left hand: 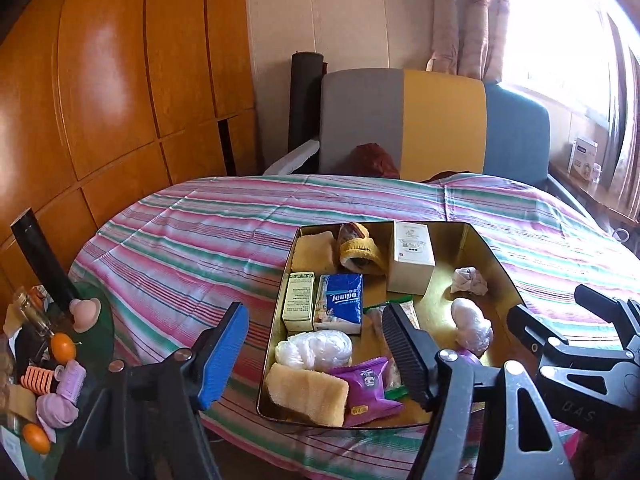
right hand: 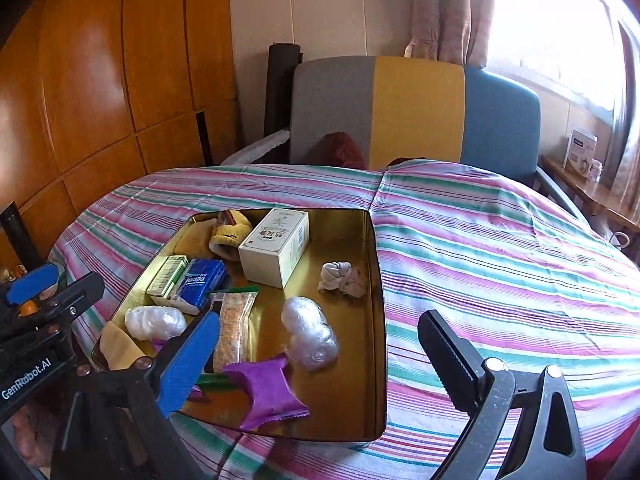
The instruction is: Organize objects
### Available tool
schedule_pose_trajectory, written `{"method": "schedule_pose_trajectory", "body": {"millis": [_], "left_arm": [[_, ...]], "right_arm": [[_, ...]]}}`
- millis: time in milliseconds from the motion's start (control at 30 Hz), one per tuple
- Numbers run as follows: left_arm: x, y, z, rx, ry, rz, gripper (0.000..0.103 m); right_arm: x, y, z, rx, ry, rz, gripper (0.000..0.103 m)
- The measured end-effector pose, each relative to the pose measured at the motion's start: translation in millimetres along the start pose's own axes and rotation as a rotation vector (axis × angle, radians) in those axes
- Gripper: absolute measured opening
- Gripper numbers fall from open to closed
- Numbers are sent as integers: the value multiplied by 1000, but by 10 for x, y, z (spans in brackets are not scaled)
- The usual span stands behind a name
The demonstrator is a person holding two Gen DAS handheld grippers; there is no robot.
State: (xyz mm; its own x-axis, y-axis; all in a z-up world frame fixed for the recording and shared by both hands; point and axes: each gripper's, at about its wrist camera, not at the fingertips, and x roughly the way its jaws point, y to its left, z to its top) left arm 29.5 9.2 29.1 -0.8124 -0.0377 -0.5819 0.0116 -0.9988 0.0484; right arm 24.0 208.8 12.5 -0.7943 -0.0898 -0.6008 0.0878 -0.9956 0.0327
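Both tongs released, hovering empty over the gold tray [right hand: 376,280] on the striped bed.
Left tongs [left hand: 316,356], right tongs [right hand: 320,360]: the tray's soft bedding footing could tip it under a push.

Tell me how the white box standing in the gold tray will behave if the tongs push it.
The white box looks like stiff cardboard with sharp edges, so it should keep its shape. It stands on the smooth tray floor, so a low push would probably slide it. It looks fairly tall in the left view, so a high push might tip it.
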Motion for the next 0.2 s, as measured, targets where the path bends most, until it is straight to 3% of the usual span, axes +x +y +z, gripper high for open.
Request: {"method": "schedule_pose_trajectory", "body": {"millis": [200], "left_arm": [[16, 13, 5, -6, 0, -3, 67]], "right_arm": [[21, 24, -7, -9, 10, 7, 100]]}}
